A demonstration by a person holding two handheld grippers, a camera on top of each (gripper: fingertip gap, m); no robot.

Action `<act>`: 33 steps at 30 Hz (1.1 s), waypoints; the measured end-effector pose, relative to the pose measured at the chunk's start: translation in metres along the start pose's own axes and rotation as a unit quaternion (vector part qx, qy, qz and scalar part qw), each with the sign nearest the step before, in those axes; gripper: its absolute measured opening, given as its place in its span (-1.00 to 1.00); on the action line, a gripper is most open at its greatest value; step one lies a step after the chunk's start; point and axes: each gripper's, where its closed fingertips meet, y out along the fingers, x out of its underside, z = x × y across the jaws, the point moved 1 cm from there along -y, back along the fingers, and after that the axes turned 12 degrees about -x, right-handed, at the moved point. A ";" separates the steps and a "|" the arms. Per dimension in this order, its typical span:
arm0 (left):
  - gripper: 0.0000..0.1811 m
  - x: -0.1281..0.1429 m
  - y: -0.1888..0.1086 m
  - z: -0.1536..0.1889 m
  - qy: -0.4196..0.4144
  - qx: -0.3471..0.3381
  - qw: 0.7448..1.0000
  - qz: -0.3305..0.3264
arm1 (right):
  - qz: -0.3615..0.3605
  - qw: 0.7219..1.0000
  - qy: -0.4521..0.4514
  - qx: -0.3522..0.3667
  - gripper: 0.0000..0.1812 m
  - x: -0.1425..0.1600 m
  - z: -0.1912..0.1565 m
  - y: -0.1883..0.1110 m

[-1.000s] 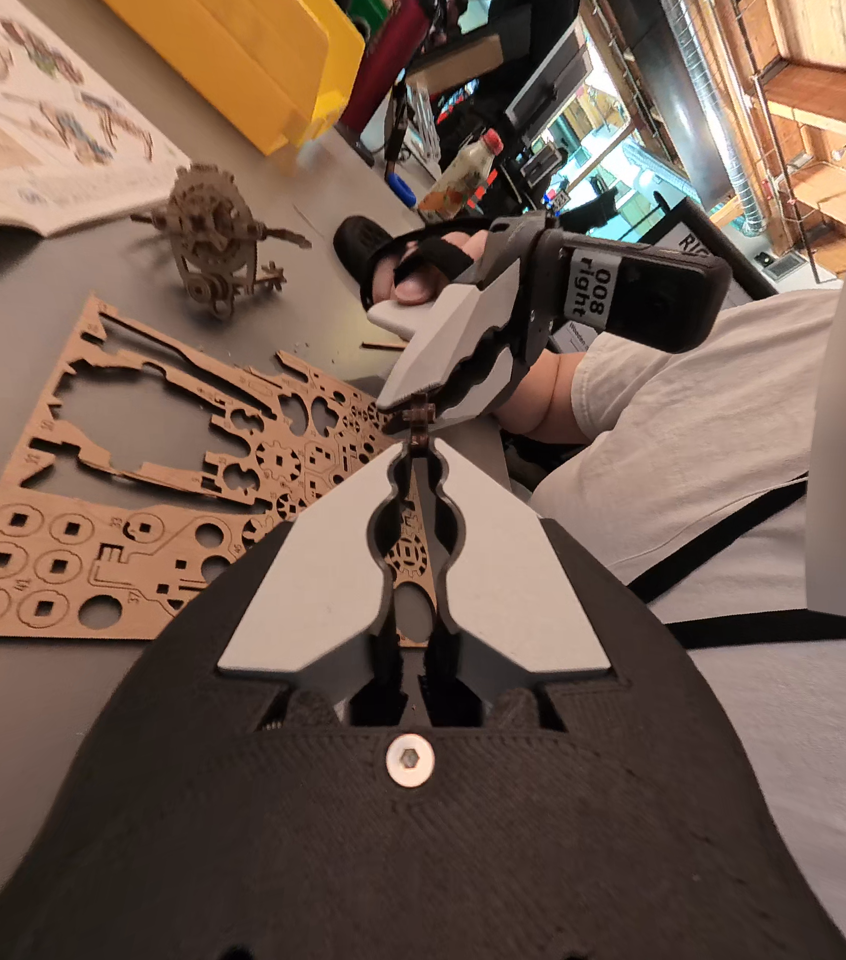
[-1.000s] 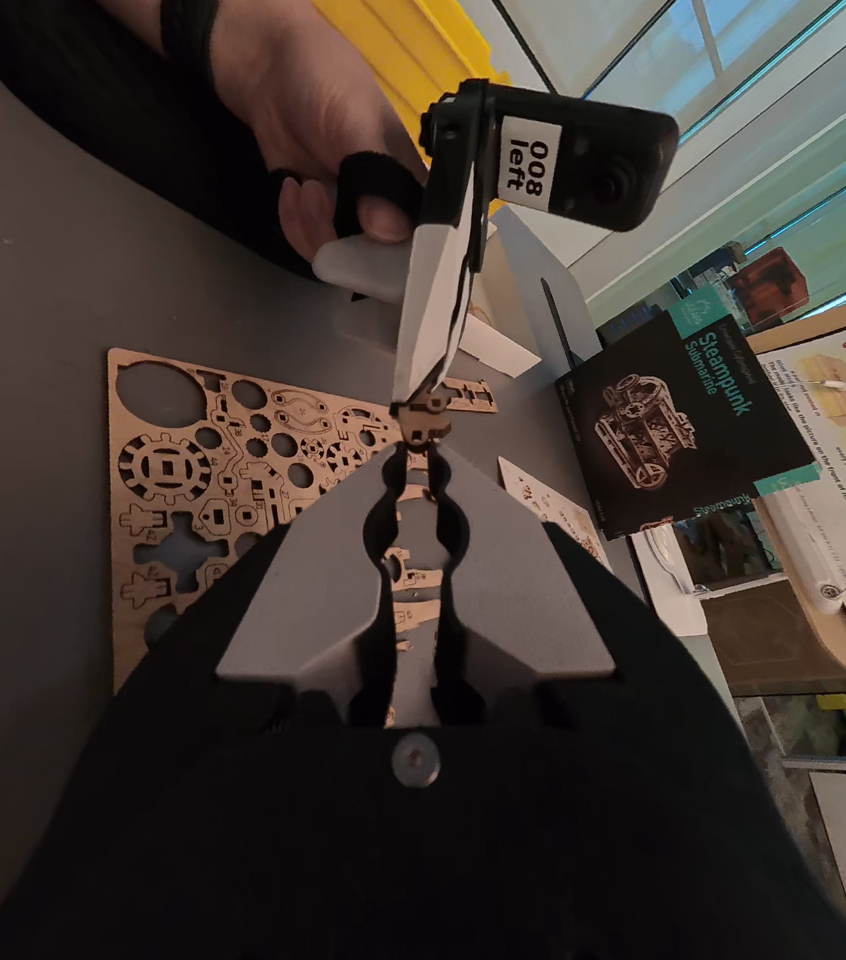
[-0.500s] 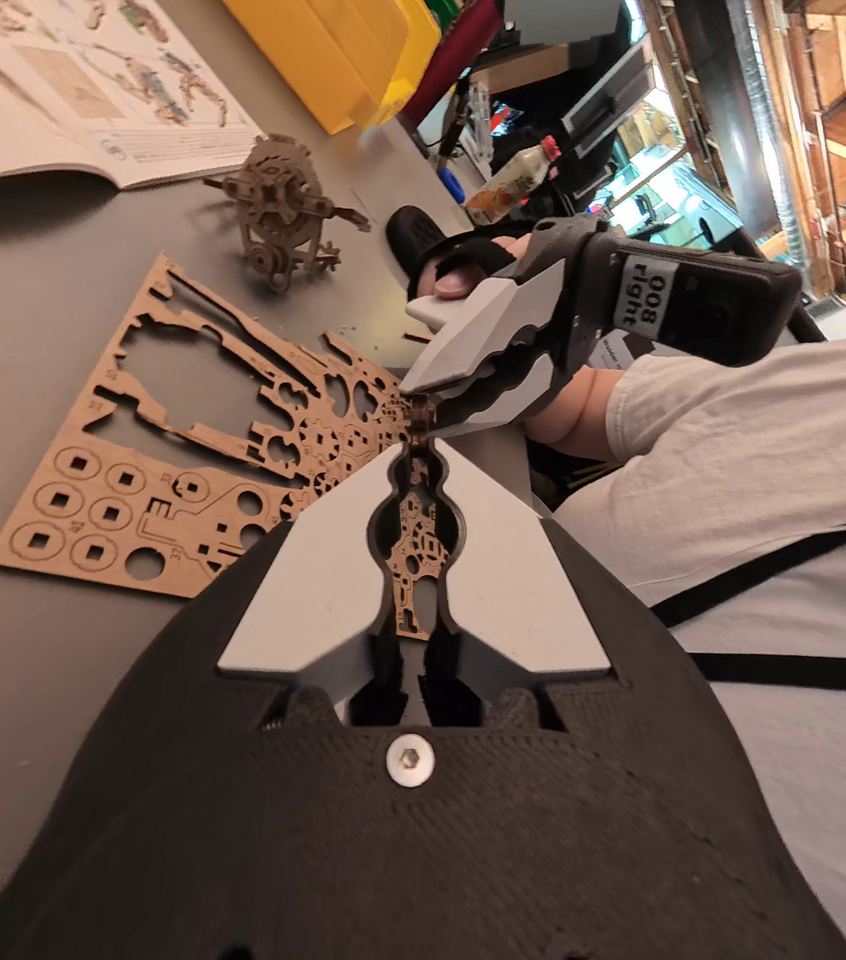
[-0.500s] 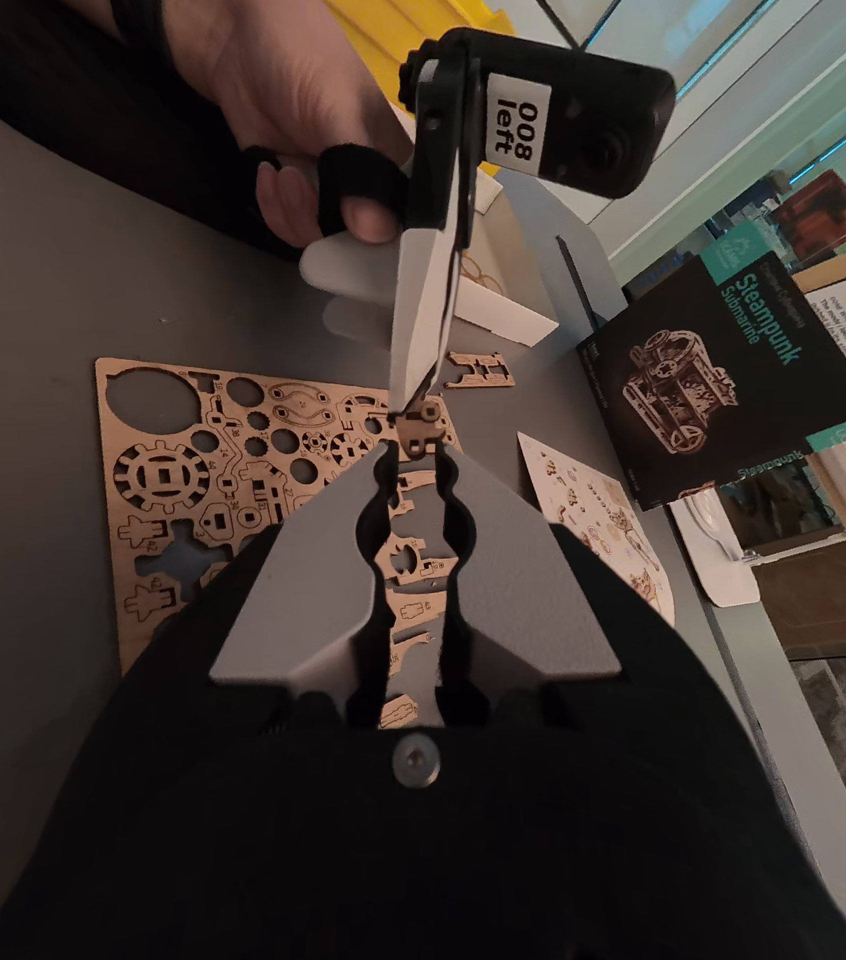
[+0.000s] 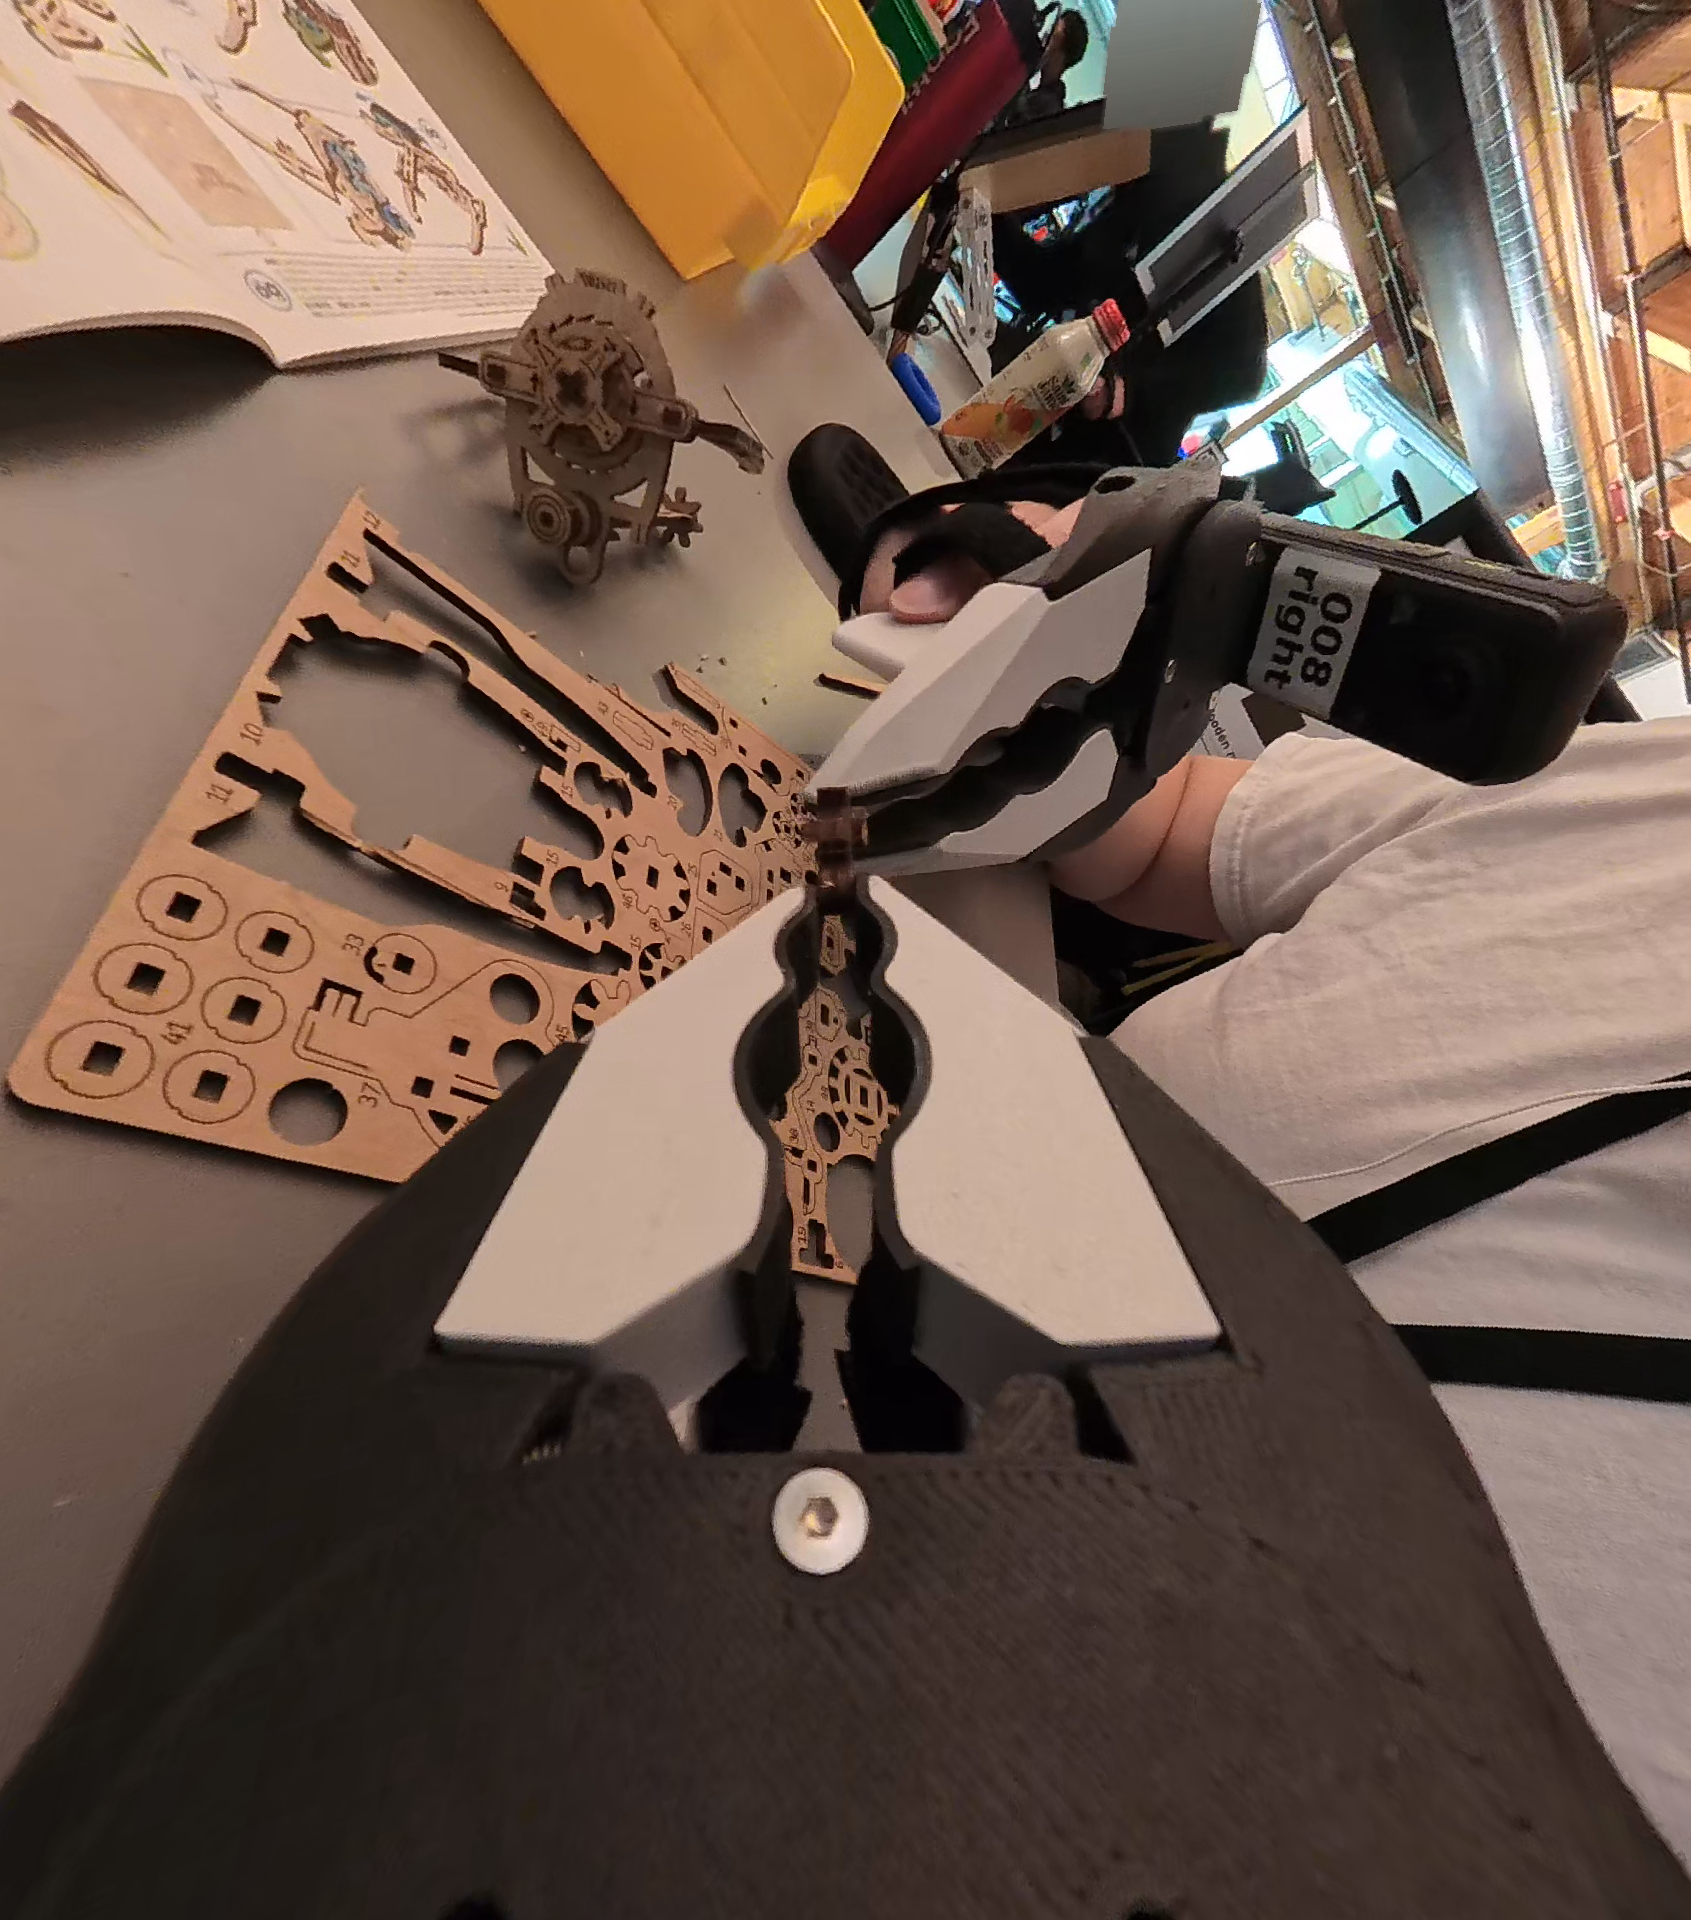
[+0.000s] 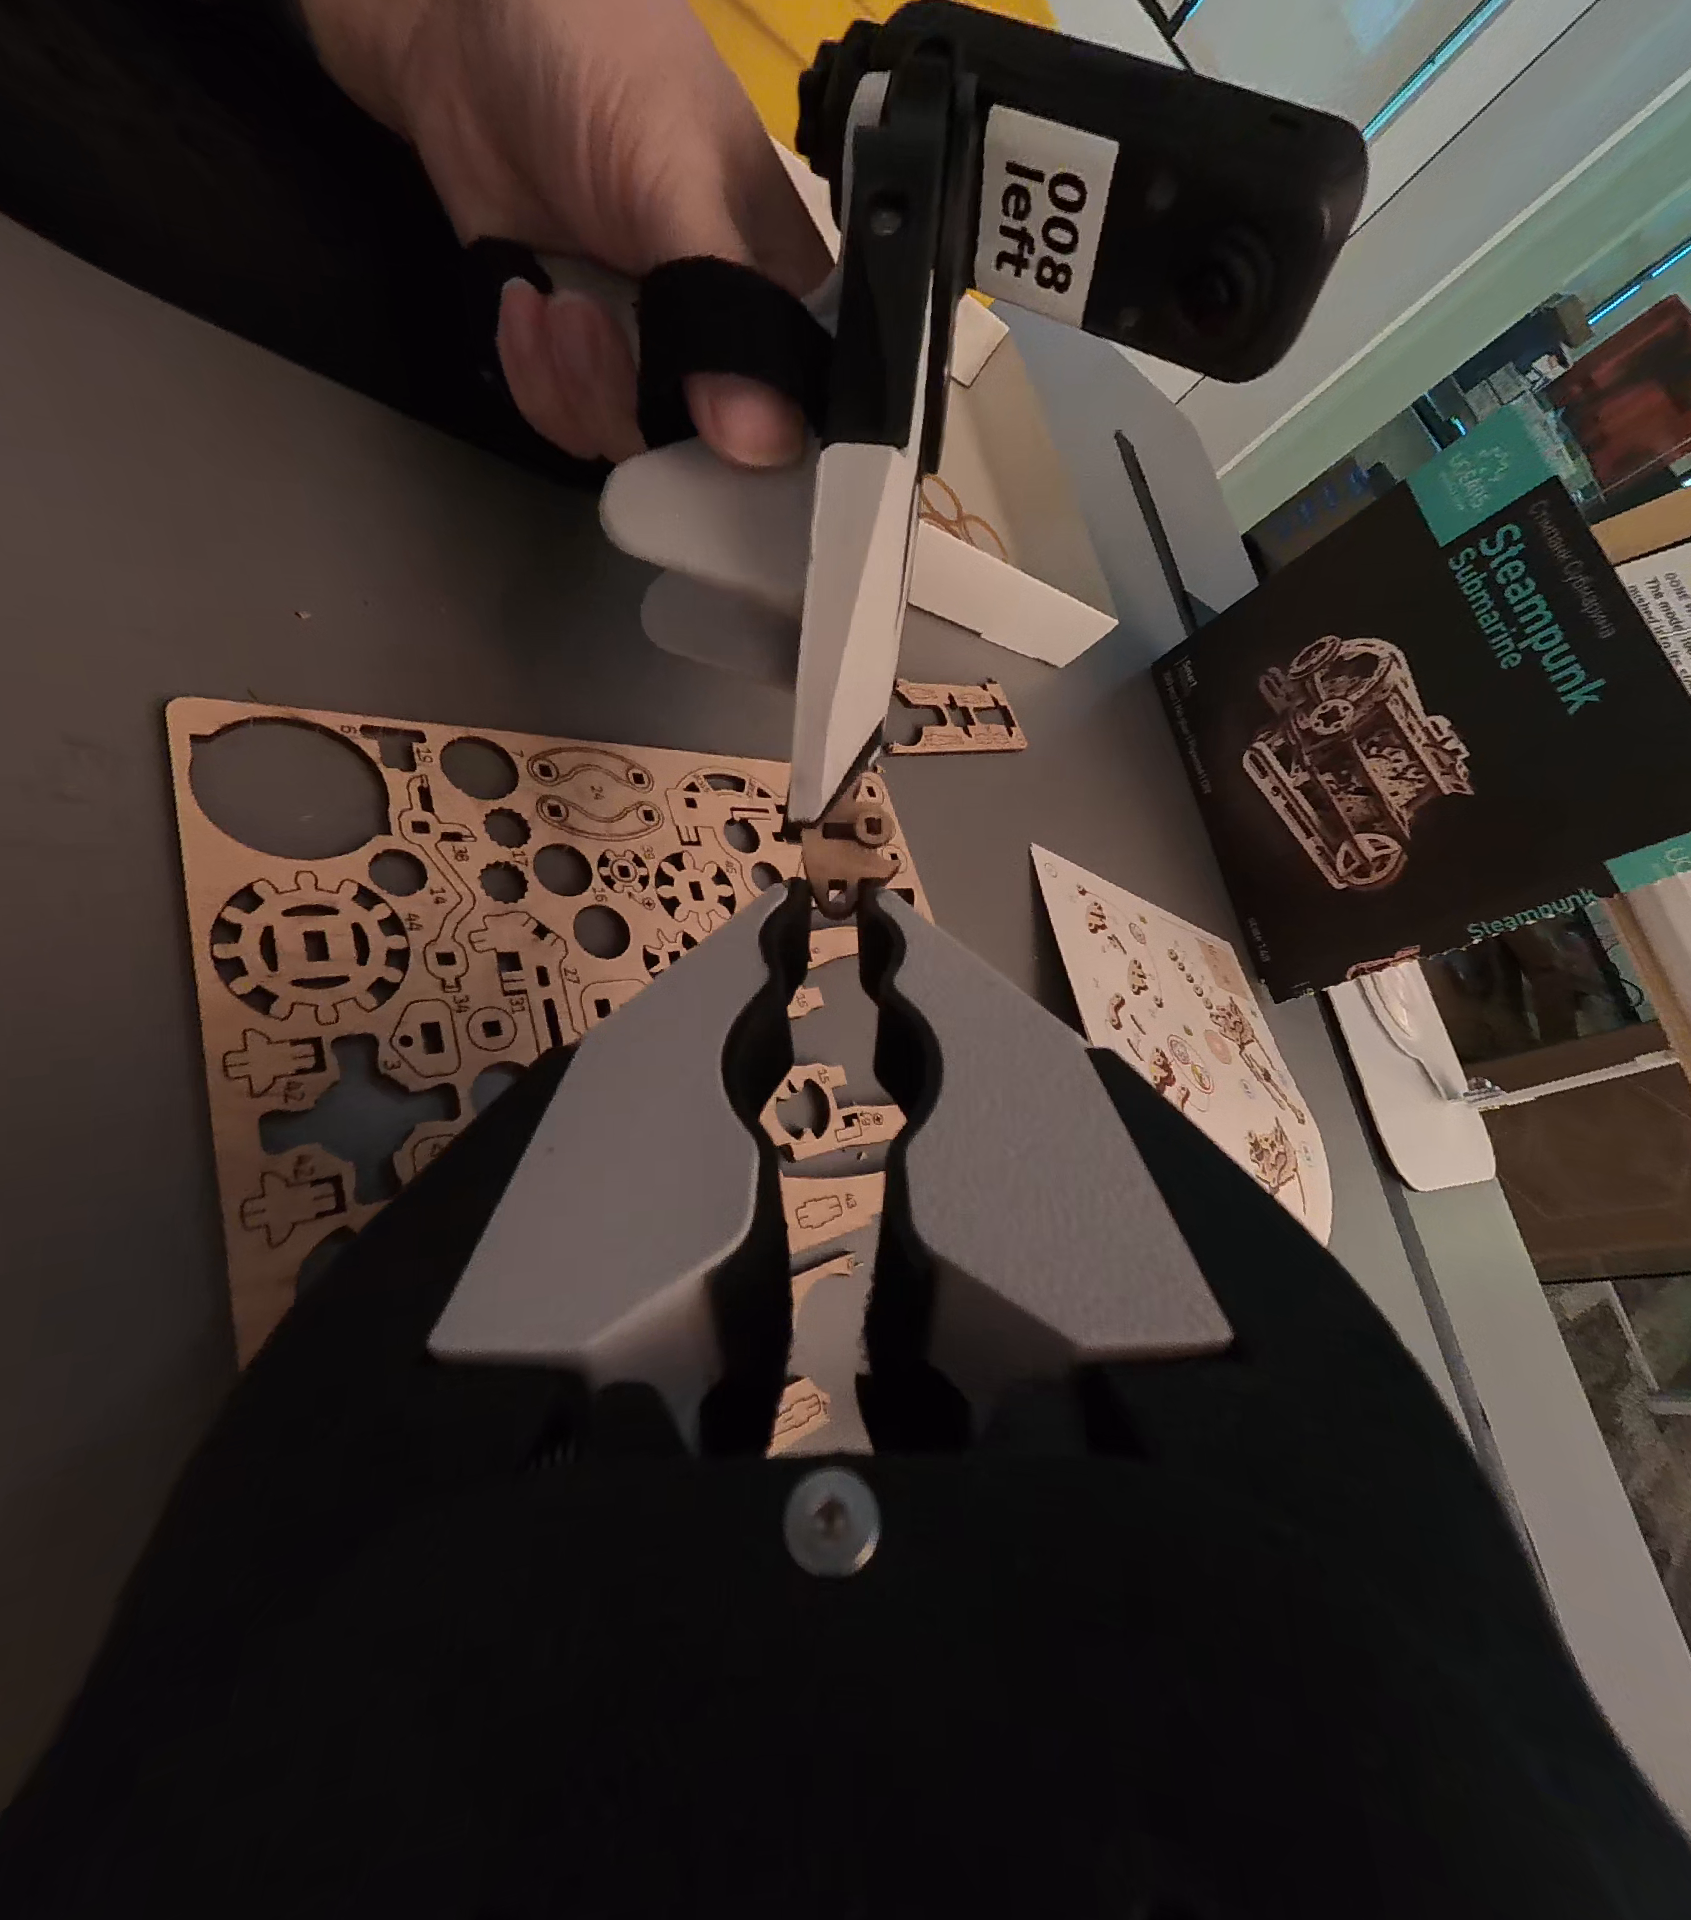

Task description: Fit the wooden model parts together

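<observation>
Both claws meet in the middle of each frame, tip to tip, up in the air above the grey counter (image 5: 41, 665). The left claw (image 5: 833, 891) is squeezed nearly closed on a tiny dark brown wooden part (image 5: 835, 883), and only a thin bit pokes out past its tips. The right claw (image 6: 836, 899) is also pinched almost shut, on a small light brown wooden piece with a round hole (image 6: 846, 852). In the left wrist view the right claw (image 5: 836, 821) comes in from the right side of the frame, and in the right wrist view the left claw (image 6: 799, 821) comes down from the top like a thin blade. The 2 little parts touch where the tips meet, so it looks like the person is pushing 1 into the other. Holding them up high and close to the tips likely lets each claw turn its part to line them up. I cannot tell if they are fully joined yet. Under the claws lies a flat tan wooden sheet with cut-out shapes (image 5: 228, 935), the place where parts come from. A round dark wooden gear model (image 5: 581, 436) stands at the upper left of the left wrist view, near an open paper instruction book (image 5: 145, 208). A black kit box with a picture (image 6: 1443, 748) leans at the right of the right wrist view.
</observation>
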 end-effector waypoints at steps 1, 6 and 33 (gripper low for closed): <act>-0.96 0.000 0.000 0.000 0.006 0.000 1.000 0.000 | 0.000 1.000 -0.001 0.000 -0.92 0.000 0.000 0.000; -0.80 -0.002 -0.004 0.006 0.063 0.004 0.998 0.003 | 0.000 1.000 0.000 0.002 -0.92 0.001 0.001 -0.002; -0.65 -0.059 -0.084 0.028 0.378 -0.206 0.880 0.204 | 0.016 0.993 0.104 -0.044 -0.92 -0.016 -0.010 0.008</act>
